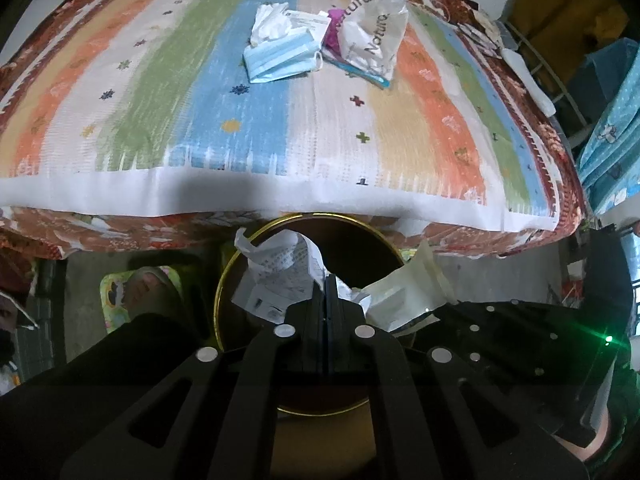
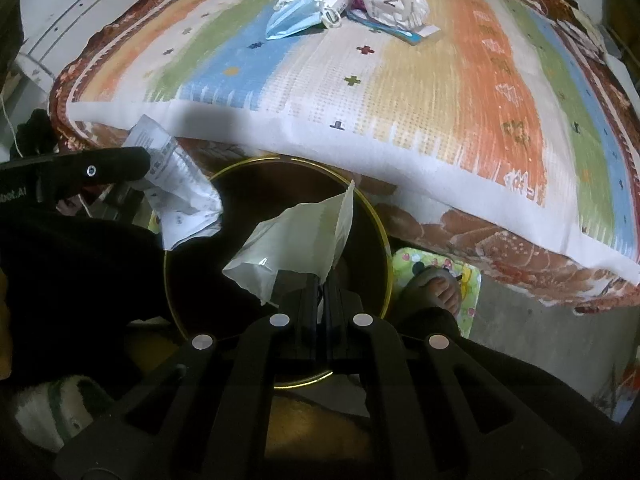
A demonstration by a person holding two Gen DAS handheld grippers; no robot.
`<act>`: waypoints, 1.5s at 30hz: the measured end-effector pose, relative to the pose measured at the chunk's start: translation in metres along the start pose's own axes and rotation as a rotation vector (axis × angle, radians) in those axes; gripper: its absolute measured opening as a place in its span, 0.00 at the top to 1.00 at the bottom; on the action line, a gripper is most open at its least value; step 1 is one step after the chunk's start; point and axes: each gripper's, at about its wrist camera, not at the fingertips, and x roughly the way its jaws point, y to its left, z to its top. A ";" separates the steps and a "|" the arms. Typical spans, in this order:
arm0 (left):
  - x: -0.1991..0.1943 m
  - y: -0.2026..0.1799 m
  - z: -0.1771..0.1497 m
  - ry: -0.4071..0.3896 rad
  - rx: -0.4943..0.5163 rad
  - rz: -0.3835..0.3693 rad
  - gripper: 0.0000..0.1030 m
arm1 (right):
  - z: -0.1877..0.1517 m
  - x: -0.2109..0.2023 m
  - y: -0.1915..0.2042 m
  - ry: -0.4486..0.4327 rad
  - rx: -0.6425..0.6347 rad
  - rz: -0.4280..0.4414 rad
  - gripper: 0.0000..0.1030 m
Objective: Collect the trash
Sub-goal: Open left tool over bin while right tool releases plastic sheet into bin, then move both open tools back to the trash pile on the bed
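Our left gripper pinches a receipt, our right gripper a wrapper; either could miss the bin.

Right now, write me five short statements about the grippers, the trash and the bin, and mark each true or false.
1. The left gripper is shut on a crumpled printed paper. True.
2. The right gripper is open and holds nothing. False: it is shut on a white plastic wrapper.
3. The gold-rimmed dark round bin stands on the bed. False: it is below the bed's edge.
4. A light blue face mask lies on the striped bedcover. True.
5. The bed holds no more trash. False: a pile remains.
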 end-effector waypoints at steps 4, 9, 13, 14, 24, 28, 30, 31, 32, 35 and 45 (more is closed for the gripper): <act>-0.002 0.000 0.002 -0.009 -0.013 -0.023 0.64 | 0.001 -0.001 -0.003 -0.001 0.022 0.009 0.79; -0.006 0.005 0.004 -0.026 -0.045 -0.043 0.60 | 0.003 -0.004 -0.005 -0.020 0.033 0.014 0.69; -0.005 0.004 0.005 -0.019 -0.049 -0.070 0.45 | 0.005 -0.007 -0.007 -0.037 0.040 0.018 0.63; -0.004 0.003 0.005 -0.015 -0.050 -0.070 0.44 | 0.005 -0.008 -0.007 -0.041 0.044 0.020 0.62; -0.009 0.009 0.011 -0.040 -0.081 -0.065 0.44 | 0.009 -0.015 -0.009 -0.078 0.052 0.029 0.55; -0.015 0.014 0.015 -0.065 -0.091 -0.041 0.40 | 0.015 -0.023 -0.014 -0.116 0.070 0.043 0.51; -0.019 0.014 0.017 -0.084 -0.081 -0.010 0.38 | 0.018 -0.028 -0.016 -0.135 0.077 0.050 0.49; -0.020 0.014 0.018 -0.092 -0.075 0.003 0.37 | 0.020 -0.030 -0.016 -0.145 0.078 0.048 0.48; -0.022 0.014 0.020 -0.102 -0.068 0.015 0.35 | 0.022 -0.033 -0.017 -0.160 0.076 0.039 0.48; -0.029 0.019 0.027 -0.119 -0.075 0.000 0.30 | 0.025 -0.041 -0.017 -0.194 0.061 0.019 0.41; -0.051 0.030 0.056 -0.202 -0.040 0.093 0.18 | 0.047 -0.064 -0.017 -0.291 -0.003 -0.008 0.25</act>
